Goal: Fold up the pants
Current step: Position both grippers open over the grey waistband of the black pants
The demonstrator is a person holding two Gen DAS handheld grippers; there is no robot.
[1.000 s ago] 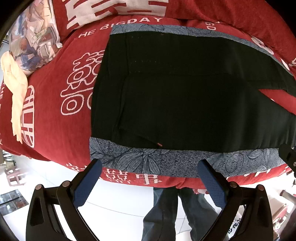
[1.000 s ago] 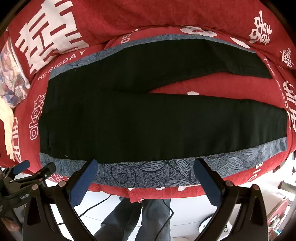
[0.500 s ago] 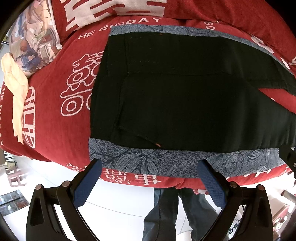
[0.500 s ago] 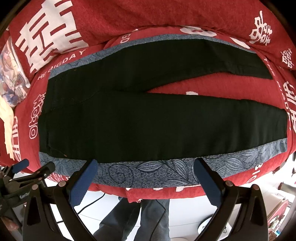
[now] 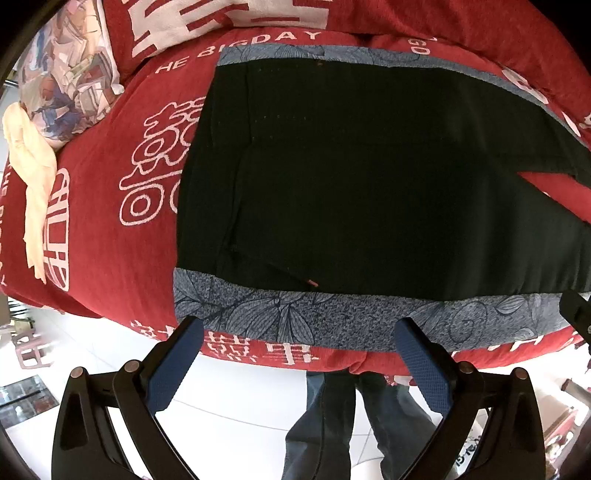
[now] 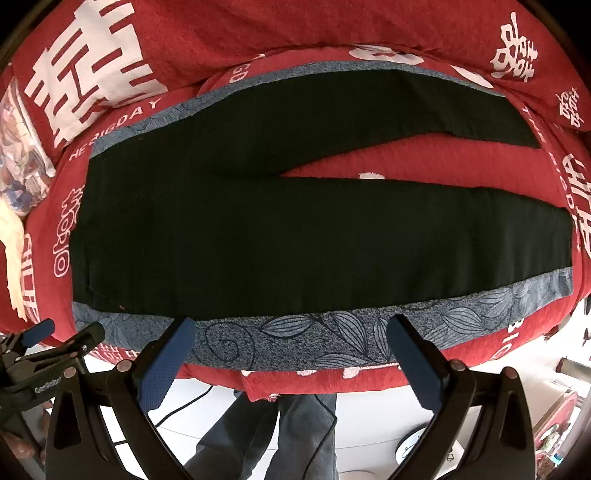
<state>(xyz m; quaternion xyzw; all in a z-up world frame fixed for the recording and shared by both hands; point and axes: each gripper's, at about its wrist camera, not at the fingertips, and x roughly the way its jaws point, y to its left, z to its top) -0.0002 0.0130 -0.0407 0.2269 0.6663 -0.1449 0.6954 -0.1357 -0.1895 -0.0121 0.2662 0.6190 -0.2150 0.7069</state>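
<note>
Black pants (image 6: 295, 236) lie flat and spread out on a grey-blue patterned cloth (image 6: 332, 339) over a red bed. The waistband is at the left and both legs run to the right, splayed apart. In the left wrist view the waist end of the pants (image 5: 351, 184) fills the middle. My left gripper (image 5: 299, 332) is open and empty, just off the bed's near edge below the waistband. My right gripper (image 6: 291, 332) is open and empty, at the near edge below the nearer leg. The left gripper also shows in the right wrist view (image 6: 40, 343).
A red bedspread (image 5: 122, 229) with white characters covers the bed. A patterned pillow (image 5: 66, 81) and a cream cloth (image 5: 33, 192) lie at the far left. A red cushion (image 6: 258, 33) runs along the back. The person's legs (image 5: 351, 424) stand on a white tiled floor.
Both grippers have moved slightly closer to the bed's near edge. The pants have not moved.
</note>
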